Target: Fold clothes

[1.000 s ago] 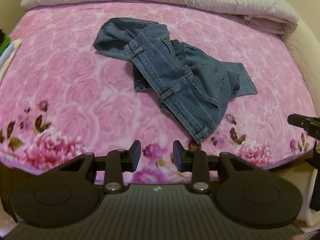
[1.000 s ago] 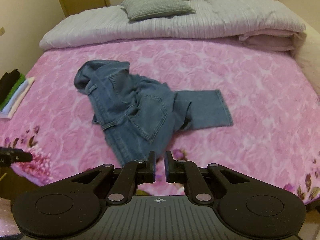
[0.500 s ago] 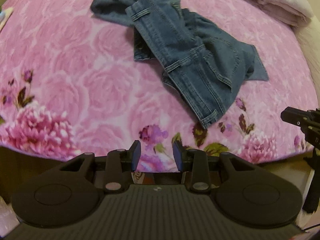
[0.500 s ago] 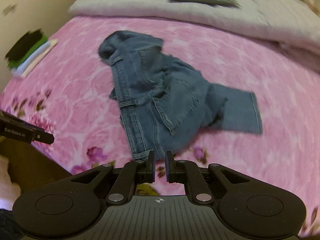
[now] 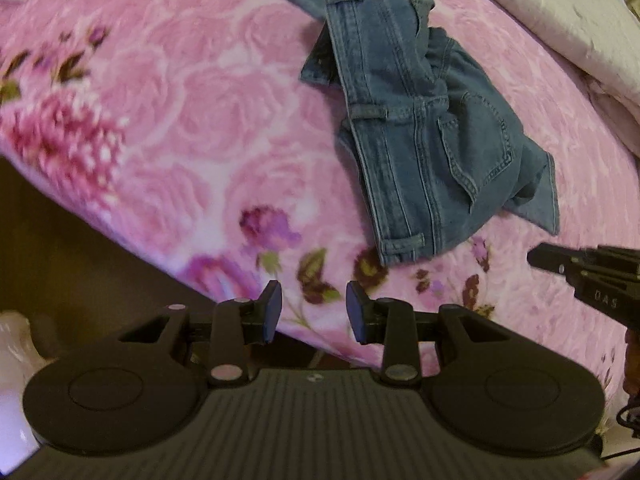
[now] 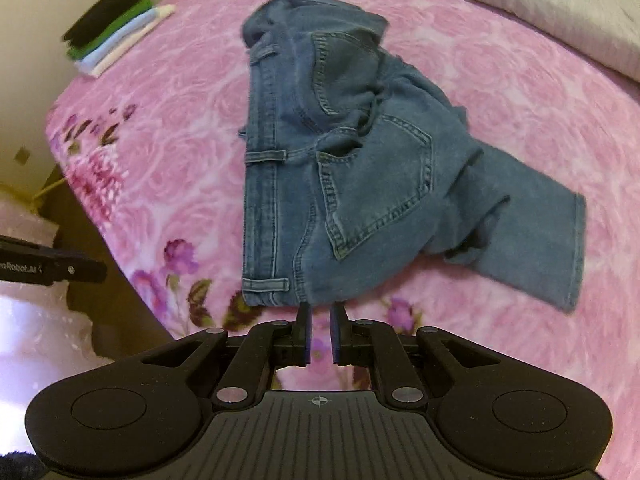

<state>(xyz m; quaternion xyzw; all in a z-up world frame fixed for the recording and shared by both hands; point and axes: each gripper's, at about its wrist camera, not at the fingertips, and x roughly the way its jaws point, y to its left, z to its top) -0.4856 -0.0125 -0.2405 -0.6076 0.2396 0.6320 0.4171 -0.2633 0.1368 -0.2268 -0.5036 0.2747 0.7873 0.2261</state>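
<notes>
Denim jeans lie crumpled, not folded, near the bed's front edge, my left fingers apart and empty, my right fingers nearly together just short of the waistband, so flattening and folding remain.

A bed fills most of both views, covered by a pink blanket patterned with pale roses and, along its near edge, darker magenta flowers with brown and green leaves. At the upper right of each frame a pale grey quilted duvet lies bunched along the far side. A cream wall shows at the upper left of the right wrist view. Below the blanket's edge the bed's side is dark brown. The light is warm and even.
</notes>
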